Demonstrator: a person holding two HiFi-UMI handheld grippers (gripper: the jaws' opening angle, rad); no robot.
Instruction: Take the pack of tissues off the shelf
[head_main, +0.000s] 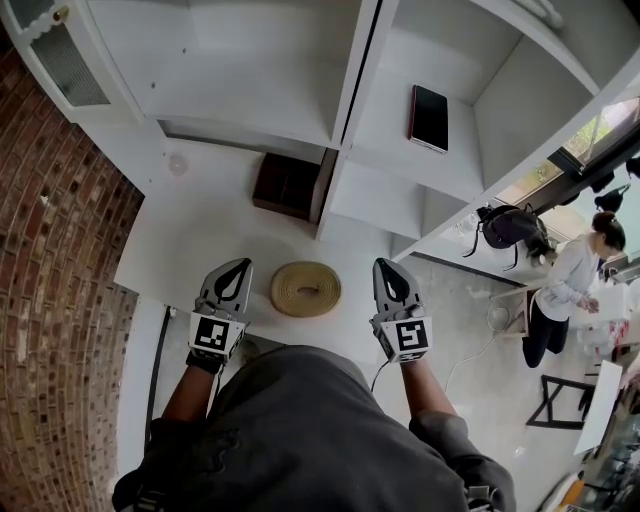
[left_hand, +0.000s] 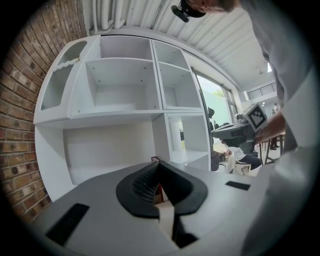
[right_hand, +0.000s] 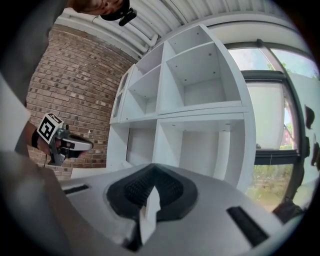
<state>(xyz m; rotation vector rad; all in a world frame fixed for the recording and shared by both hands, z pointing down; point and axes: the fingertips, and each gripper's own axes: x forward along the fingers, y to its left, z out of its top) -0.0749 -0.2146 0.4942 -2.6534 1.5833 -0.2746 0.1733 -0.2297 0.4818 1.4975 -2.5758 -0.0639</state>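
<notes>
A dark brown box (head_main: 285, 185), which may be the pack of tissues, lies on the white shelf unit's (head_main: 345, 90) low ledge, against the upright divider. A flat black item with a red edge (head_main: 429, 117) lies in the compartment to the right. My left gripper (head_main: 237, 267) and right gripper (head_main: 386, 265) hover side by side short of the ledge, both shut and empty. In the left gripper view the jaws (left_hand: 156, 166) meet, with a bit of the brown box (left_hand: 159, 191) showing behind them. In the right gripper view the jaws (right_hand: 150, 171) are closed too.
A coiled tan rope mat (head_main: 305, 288) lies on the white surface between the grippers. A brick wall (head_main: 50, 280) runs along the left. To the right, past the shelf, a person (head_main: 565, 290) bends over near a bag (head_main: 510, 228) and chairs.
</notes>
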